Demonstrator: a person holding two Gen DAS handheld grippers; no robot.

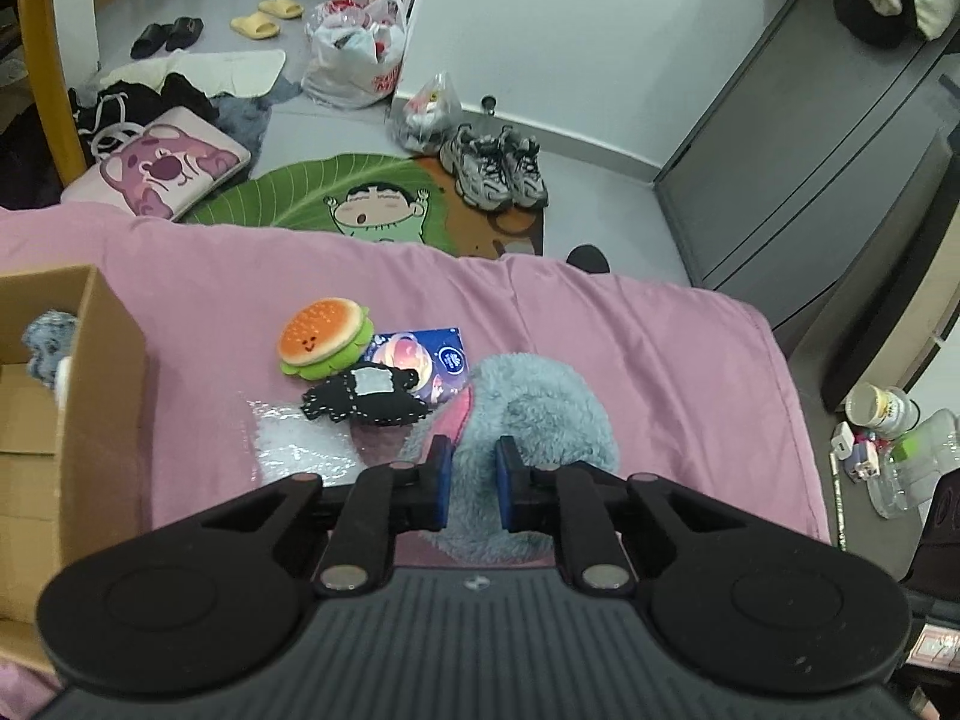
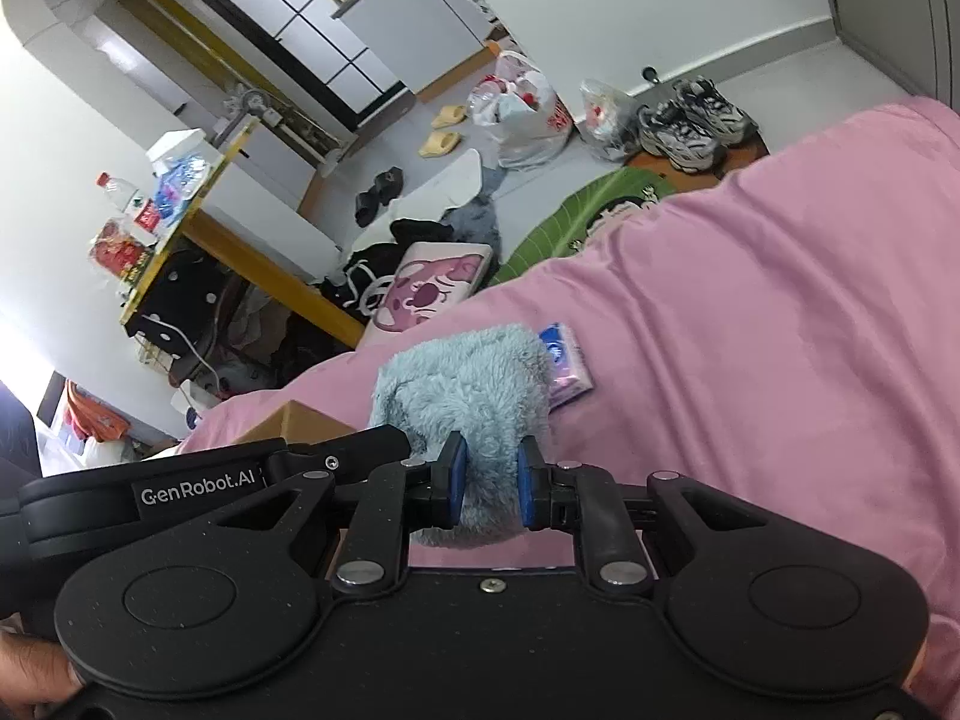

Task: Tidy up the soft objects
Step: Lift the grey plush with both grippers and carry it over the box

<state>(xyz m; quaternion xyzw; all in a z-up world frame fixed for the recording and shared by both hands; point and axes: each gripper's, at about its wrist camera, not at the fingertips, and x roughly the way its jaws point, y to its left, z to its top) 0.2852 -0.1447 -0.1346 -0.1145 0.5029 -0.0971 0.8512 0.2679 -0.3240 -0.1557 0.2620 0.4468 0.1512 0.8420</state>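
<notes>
**Blue plush held from both sides over pink bedspread**

Both of our grippers pinch the fluffy light-blue plush toy (image 1: pixel 540 402): the left gripper (image 1: pixel 471 480) has its blue pads narrowed onto the fur, and the right gripper (image 2: pixel 491 483) clamps another fold of it. The toy sits on the pink bedspread (image 1: pixel 660 330), beside a blue printed packet (image 1: pixel 435 354). Nearby lie a burger-shaped plush (image 1: pixel 324 333) and a black stitched fabric toy (image 1: pixel 366 399). An open brown cardboard box (image 1: pixel 99 372) stands at the left.
</notes>
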